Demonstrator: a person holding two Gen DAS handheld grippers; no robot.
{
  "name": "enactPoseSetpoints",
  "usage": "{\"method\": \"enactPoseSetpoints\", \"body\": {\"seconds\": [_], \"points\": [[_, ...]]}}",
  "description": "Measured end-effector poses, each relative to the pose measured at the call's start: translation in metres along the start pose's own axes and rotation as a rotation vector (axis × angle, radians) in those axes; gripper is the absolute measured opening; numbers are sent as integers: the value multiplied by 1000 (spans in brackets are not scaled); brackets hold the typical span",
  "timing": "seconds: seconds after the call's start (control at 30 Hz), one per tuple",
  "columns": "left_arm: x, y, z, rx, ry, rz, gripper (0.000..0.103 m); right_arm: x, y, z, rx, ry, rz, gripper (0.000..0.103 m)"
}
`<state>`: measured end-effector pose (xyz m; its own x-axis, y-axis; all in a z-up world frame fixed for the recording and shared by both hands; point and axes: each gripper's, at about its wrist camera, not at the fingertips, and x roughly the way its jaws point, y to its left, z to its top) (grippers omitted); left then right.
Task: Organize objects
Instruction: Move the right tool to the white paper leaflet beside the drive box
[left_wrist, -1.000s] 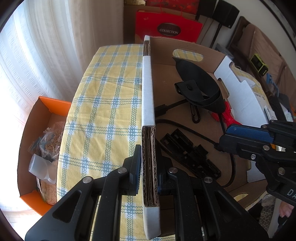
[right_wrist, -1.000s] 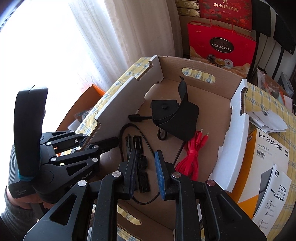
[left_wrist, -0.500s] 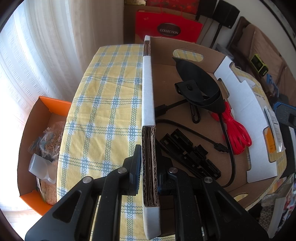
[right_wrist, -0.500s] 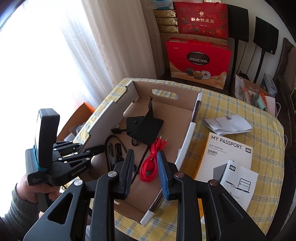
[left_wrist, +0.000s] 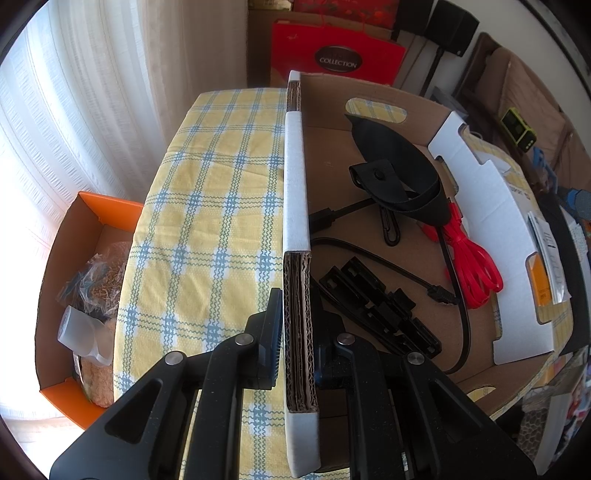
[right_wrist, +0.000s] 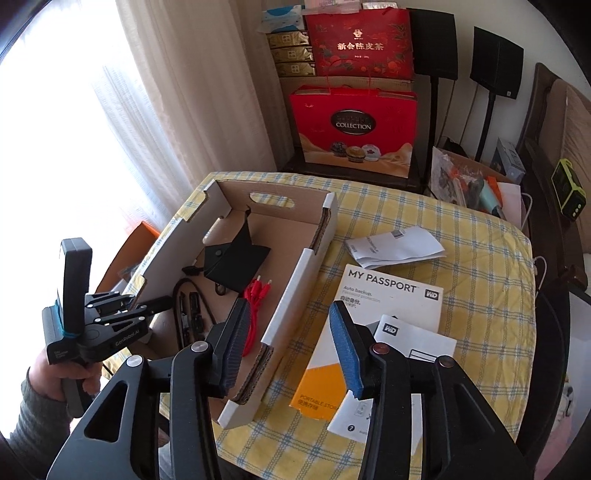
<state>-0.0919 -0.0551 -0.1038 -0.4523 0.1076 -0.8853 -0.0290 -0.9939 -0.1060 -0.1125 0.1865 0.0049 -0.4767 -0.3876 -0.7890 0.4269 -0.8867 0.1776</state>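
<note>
Between the left gripper (left_wrist: 297, 332)'s clamped fingers stands the cardboard box (left_wrist: 295, 206) wall; right gripper (right_wrist: 288, 347) gapes.

"my passport" and "wd" on white box (right_wrist: 388, 295); "collection" on red bag (right_wrist: 352, 125); "genrobot.ai" on left tongs (right_wrist: 125, 338)

Small print on the folded paper (right_wrist: 394, 246) is unreadable; orange box (left_wrist: 66, 295) contents unclear
</note>
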Motion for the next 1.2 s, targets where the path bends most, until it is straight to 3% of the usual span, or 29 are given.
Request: {"method": "enactPoseSetpoints", "body": {"seconds": [0.1,0.23,0.27,0.73,1.07,1.2], "points": [[0,0,0,-2,0,-1,12,-3,-14,1,21,-4,-21,55],[0,1,0,-8,1,-9,12,-8,-38,3,81,-24,-42,84],[0,1,0,-9,1,-12,12,-10,-45,3,98,-31,-46,85],[0,2,0,-6,-1,-15,12,8,-115,7,289,-5,-32,81],[0,3,0,3,-3,-20,13,53,-156,22,452,28,2,57],[0,3,1,2,-2,-25,13,73,-167,26,513,55,35,57]]}}
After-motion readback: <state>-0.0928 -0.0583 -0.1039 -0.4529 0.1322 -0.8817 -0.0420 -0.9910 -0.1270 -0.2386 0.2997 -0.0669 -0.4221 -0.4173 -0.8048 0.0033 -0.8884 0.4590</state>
